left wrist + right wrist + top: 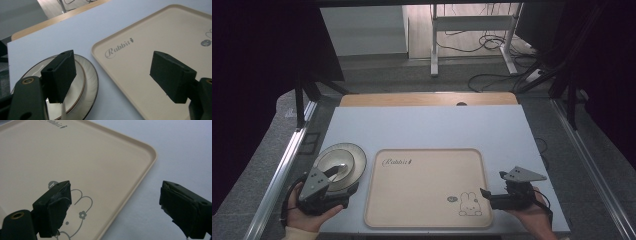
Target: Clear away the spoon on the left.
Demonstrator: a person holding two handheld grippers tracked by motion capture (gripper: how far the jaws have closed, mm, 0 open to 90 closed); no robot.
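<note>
Step in hand, as I judge it: approach to the plate (pixel 341 165), ahead of any grasp. Left gripper (pixel 333 176) hovers over the plate's near edge, jaws spread wide with nothing between them; in the left gripper view one jaw hangs above the plate's inner surface, the other out over the tray (pixel 160 50). Plate sits on the pale blue table (pixel 427 125), just beside the tray's left edge, apart from it by a narrow strip of table; it is shallow, light-coloured, with a dark rim line. Right gripper (pixel 492 192) rests at the tray's near right corner, jaws also wide and empty, one over the rabbit drawing (pixel 81 205), the other over bare table past the tray rim. Tray is beige, bare, with a script word printed near its far left corner. Next move, by my reading: left gripper must turn and drop so that one jaw goes under the plate's rim and one above, then close; the rim is thin and lies low on the table, so a slip is the likely fault. Whether the plate touches any jaw now, cannot tell
</note>
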